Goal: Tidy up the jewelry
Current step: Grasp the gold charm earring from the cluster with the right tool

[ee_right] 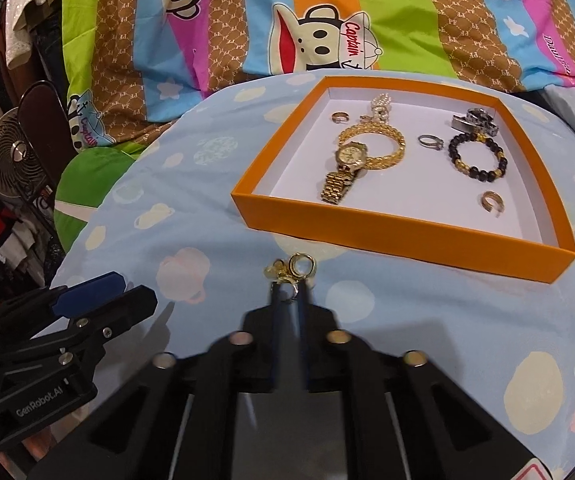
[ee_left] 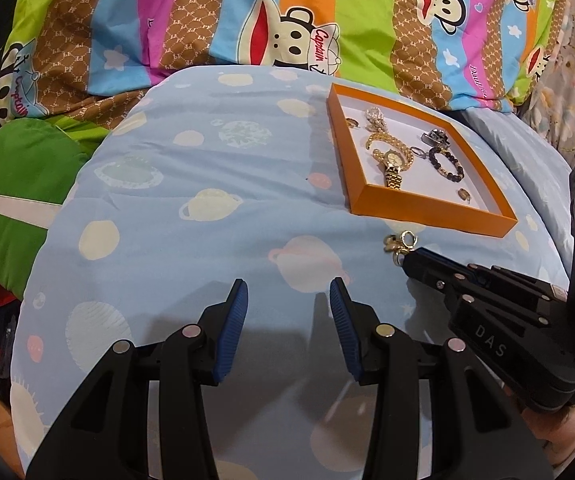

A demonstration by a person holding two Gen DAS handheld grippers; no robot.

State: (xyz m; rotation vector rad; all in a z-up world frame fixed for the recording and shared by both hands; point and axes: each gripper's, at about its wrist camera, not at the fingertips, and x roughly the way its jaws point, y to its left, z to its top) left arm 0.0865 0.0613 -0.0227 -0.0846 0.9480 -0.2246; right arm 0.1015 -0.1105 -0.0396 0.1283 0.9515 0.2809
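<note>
In the right wrist view a small cluster of gold rings [ee_right: 292, 269] lies on the pale blue bedcover [ee_right: 191, 240] just below the orange tray's [ee_right: 407, 236] near wall, at centre frame; it is too tangled to give a long axis. The right gripper [ee_right: 290, 298] points up-frame and downward, its jaws pinched tight on the cluster's lower end. In the left wrist view the left gripper [ee_left: 288, 292] stands partly open over bare cover at lower centre, holding nothing.
</note>
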